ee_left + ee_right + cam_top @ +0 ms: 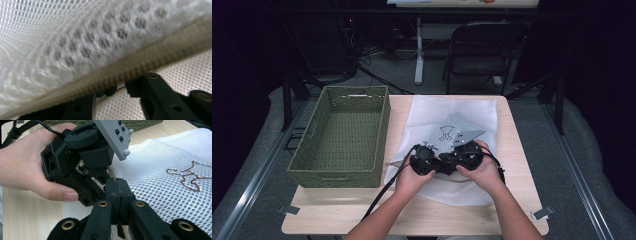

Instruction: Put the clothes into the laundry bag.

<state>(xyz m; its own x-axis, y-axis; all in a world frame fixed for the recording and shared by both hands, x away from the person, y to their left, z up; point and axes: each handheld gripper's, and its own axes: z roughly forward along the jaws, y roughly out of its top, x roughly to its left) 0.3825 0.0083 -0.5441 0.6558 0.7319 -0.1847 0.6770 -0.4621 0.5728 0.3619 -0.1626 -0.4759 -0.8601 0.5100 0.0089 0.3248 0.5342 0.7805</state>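
Observation:
A white mesh bag (452,115) with a brown stitched figure (446,132) lies flat on the wooden table (512,150). Both hands hold the grippers close together over its near part. In the left gripper view the left gripper (120,89) sits right against the mesh (50,37), with a beige zipper band (150,60) running across just past its tips. A narrow gap shows between those tips and nothing is pinched there. The right gripper (117,187) has its pads pressed flat together above the mesh (162,177), close to the left gripper's body (75,165) and its grey plate (115,135).
An empty green woven basket (342,135) stands on the left part of the table, its side next to the bag's left edge. A cable (384,192) trails off the front edge. A folding chair (482,50) and a desk leg (418,50) stand beyond the table.

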